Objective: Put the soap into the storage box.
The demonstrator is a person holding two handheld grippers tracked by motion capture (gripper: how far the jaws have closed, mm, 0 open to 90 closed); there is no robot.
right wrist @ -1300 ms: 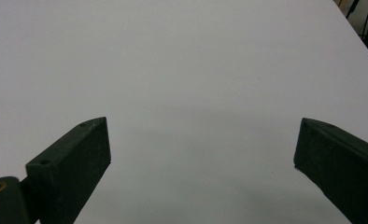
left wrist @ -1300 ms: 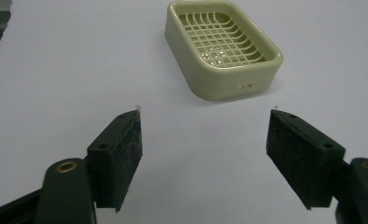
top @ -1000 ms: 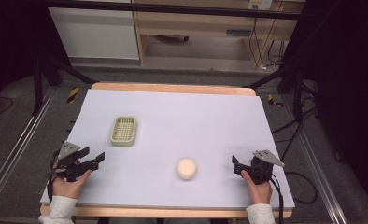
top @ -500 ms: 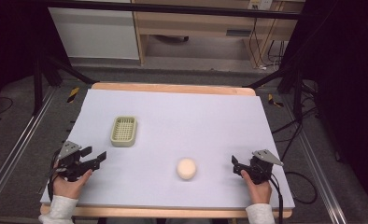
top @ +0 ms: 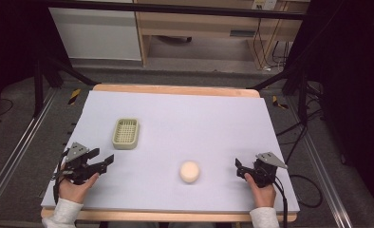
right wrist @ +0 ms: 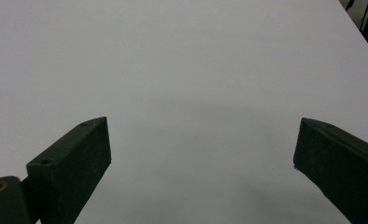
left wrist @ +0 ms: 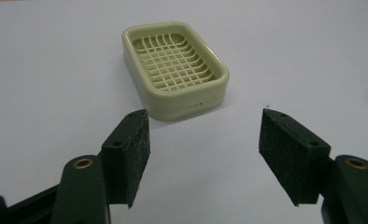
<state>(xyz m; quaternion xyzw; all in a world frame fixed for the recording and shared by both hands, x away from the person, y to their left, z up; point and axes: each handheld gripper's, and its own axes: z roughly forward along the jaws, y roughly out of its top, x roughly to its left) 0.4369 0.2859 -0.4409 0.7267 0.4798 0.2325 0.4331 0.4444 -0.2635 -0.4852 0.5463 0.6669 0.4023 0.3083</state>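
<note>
Nearest the person, both hands rest low at the front of the table (top: 213,114), which is covered by a pale lilac sheet. The left tool (top: 102,163) sits at the front left corner, held in the left hand (top: 73,185) with a white sleeve showing at the wrist; it lies close to the sheet and aims toward the middle of the table. In the left gripper view its jaws stand wide apart with nothing between them. The right tool (top: 238,167) sits at the front right, gripped by the right hand (top: 263,192), pointing left toward the centre; in the right gripper view its jaws are also spread wide and hold nothing, with bare sheet ahead of them.

Between the two tools, a little closer to the right one, a round cream soap (top: 189,171) lies on the sheet, apart from both. Nothing stands between it and either tool.

Farther back and to the left, just ahead of the left tool, a pale green soap dish (top: 126,133) with a slatted grid floor sits flat and empty, well apart from the soap.

Beyond the table's wooden far edge are a grey floor, dark frame legs, cables at the right and a wooden cabinet.
</note>
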